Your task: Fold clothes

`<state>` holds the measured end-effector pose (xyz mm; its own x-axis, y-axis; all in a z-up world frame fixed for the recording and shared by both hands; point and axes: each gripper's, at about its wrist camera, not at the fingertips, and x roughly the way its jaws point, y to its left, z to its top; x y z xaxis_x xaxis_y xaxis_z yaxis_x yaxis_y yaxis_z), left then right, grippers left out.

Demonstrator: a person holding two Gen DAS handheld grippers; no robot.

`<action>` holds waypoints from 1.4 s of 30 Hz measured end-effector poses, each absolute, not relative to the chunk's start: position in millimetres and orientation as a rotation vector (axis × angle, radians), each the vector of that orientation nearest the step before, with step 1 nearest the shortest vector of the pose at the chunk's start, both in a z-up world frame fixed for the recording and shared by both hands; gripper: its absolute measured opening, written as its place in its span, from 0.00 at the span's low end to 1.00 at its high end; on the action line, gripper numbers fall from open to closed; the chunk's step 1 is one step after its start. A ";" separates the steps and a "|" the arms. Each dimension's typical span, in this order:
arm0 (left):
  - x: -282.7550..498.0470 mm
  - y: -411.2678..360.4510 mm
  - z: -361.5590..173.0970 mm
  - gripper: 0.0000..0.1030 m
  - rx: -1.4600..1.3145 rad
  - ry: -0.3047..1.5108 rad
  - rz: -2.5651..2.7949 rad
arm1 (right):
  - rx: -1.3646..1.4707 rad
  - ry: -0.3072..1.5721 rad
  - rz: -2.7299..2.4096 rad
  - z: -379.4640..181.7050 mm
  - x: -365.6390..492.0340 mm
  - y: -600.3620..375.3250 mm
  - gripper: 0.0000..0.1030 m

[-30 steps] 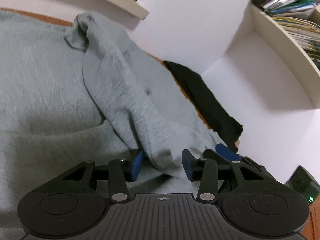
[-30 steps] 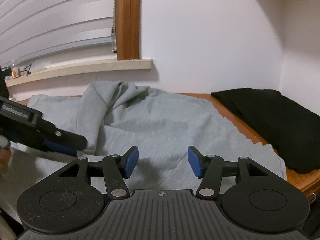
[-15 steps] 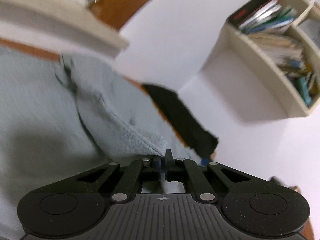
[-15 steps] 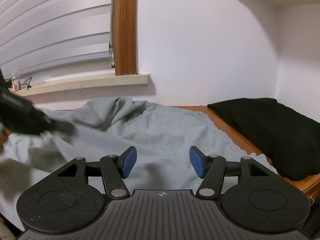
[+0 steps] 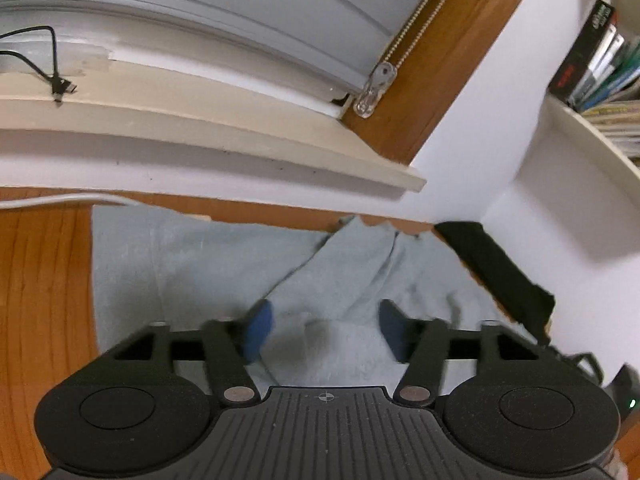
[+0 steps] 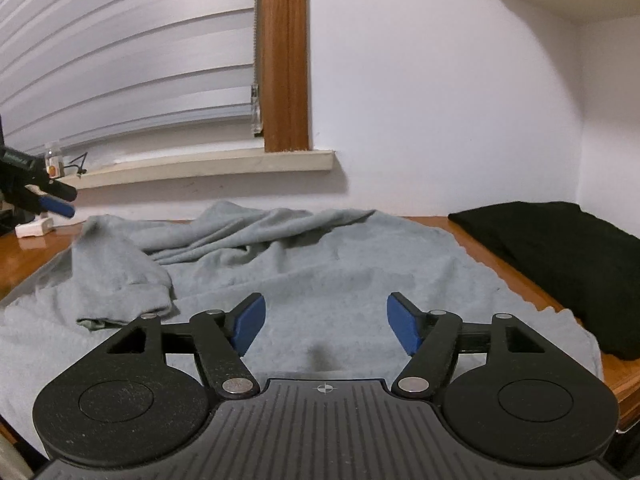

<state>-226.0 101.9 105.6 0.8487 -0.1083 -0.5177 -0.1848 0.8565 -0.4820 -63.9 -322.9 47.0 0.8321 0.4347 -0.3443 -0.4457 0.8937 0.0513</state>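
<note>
Soft, limp grey fleece garment [image 6: 304,272] spread mid-frame, sleeve cuff [image 6: 120,300] folded lower left. Left gripper [image 5: 326,330] and right gripper [image 6: 324,320] wide open, empty. Best grasped at cuff or hem.

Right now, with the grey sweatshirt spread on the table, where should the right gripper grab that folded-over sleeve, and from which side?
Take the sleeve at its cuff end, the free edge nearest the right gripper. It lies bunched on top of the grey sweatshirt, with the cuff hem slightly lifted, so one finger could probably slide under. Come in low from the camera side, angling left; the jaws are open and empty.
</note>
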 end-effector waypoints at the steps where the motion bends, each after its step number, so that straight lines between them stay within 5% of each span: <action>1: -229.3 99.9 102.1 0.64 -0.543 0.563 0.049 | -0.033 0.358 0.468 46.2 -63.9 -321.5 0.65; 11: -235.9 43.9 59.1 0.70 -0.648 0.547 0.032 | -0.024 0.408 0.474 27.3 -58.7 -310.5 0.66; 42: -212.7 -15.0 25.4 0.62 -0.849 0.524 0.088 | -0.064 0.436 0.467 11.7 -58.0 -301.8 0.73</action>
<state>-212.7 -15.0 25.4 0.8703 -0.1302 -0.4750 -0.2785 0.6653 -0.6927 -58.0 -301.8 11.7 0.8031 0.4220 -0.4206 -0.4489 0.8928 0.0388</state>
